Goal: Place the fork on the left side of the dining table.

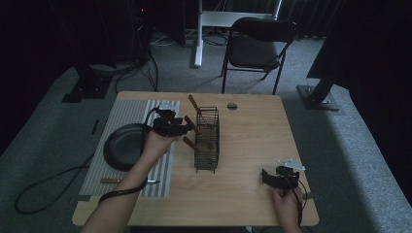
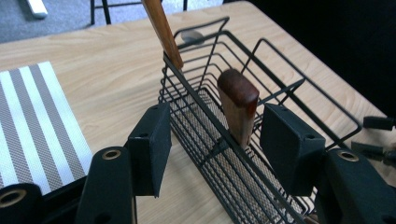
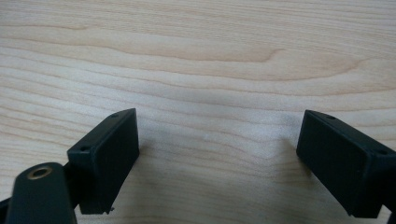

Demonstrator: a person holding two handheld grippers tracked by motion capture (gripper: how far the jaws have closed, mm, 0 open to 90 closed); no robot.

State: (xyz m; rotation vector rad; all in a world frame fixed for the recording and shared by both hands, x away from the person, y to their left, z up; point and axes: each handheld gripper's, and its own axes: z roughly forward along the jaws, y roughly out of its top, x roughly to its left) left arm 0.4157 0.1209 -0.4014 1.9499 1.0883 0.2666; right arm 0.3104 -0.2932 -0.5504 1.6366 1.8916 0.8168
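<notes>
A black wire basket point(image 1: 208, 141) stands mid-table with three wooden-handled utensils leaning out of its left side. My left gripper point(image 1: 186, 128) hovers at that side, open. In the left gripper view its jaws straddle the basket wall point(image 2: 196, 93) and one brown handle point(image 2: 238, 105), with gaps on both sides; a second handle point(image 2: 163, 32) rises behind. My right gripper point(image 1: 266, 177) rests near the table's front right, open over bare wood point(image 3: 210, 70) with nothing between its pads.
A striped placemat point(image 1: 163, 170) covers the table's left part, with a dark round plate point(image 1: 121, 145) on it and a wooden-handled knife point(image 1: 112, 180) near its front edge. A folding chair point(image 1: 257, 46) stands beyond the table.
</notes>
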